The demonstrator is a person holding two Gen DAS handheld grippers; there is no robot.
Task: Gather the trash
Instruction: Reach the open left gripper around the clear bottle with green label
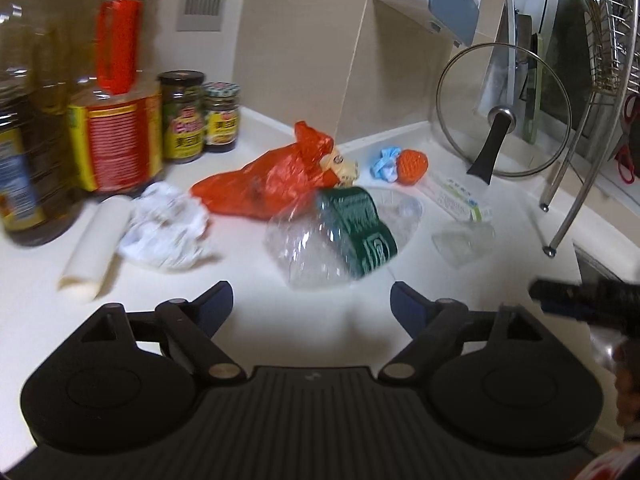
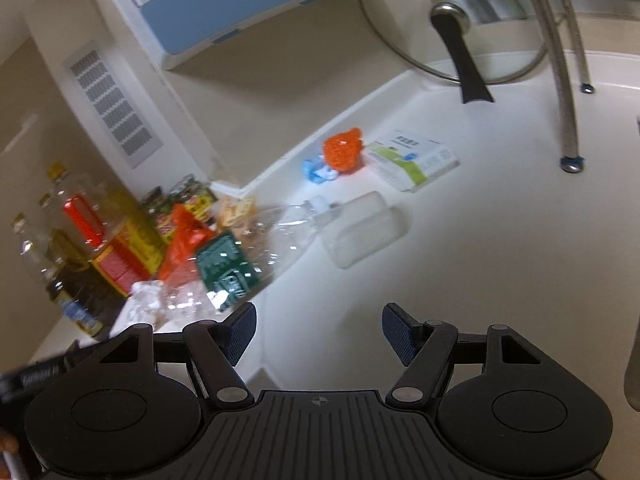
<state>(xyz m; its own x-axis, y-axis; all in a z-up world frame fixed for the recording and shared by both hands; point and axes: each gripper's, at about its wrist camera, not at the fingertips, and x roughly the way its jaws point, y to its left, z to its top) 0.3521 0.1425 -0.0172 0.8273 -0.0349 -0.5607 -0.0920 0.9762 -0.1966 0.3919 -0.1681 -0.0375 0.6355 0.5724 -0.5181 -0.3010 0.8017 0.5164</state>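
Left gripper (image 1: 312,304): jaws wide apart, nothing between the pads, just bare white countertop (image 1: 248,344) under them. Right gripper (image 2: 319,334): also spread, a bit less wide, likewise empty.

Straight ahead of the left one, closest thing: crushed clear plastic bottle (image 1: 320,240) with a green label, lying on its side. Same bottle (image 2: 256,248) sits ahead and left of the right gripper, cap end pointing away. Just left of it, a crumpled white paper wad (image 1: 164,228), then a white roll (image 1: 96,244) lying flat. Behind the bottle, a red plastic bag (image 1: 264,184) with something pale poking out. Further out and to the right: a bit of blue wrapper (image 1: 384,166), an orange mesh ball (image 1: 412,162), a small white-and-green box (image 1: 460,196) and a clear plastic tub (image 1: 464,240).

Progress-wise: looks like basically all still to do. Whole pile out on the counter, no bin or bag opening in sight, neither gripper carrying anything. Best guess at the first grab: that bottle.

Oil bottles (image 1: 116,92) and sauce jars (image 1: 182,116) far left, glass pot lid (image 1: 504,112) far right, probably not trash.
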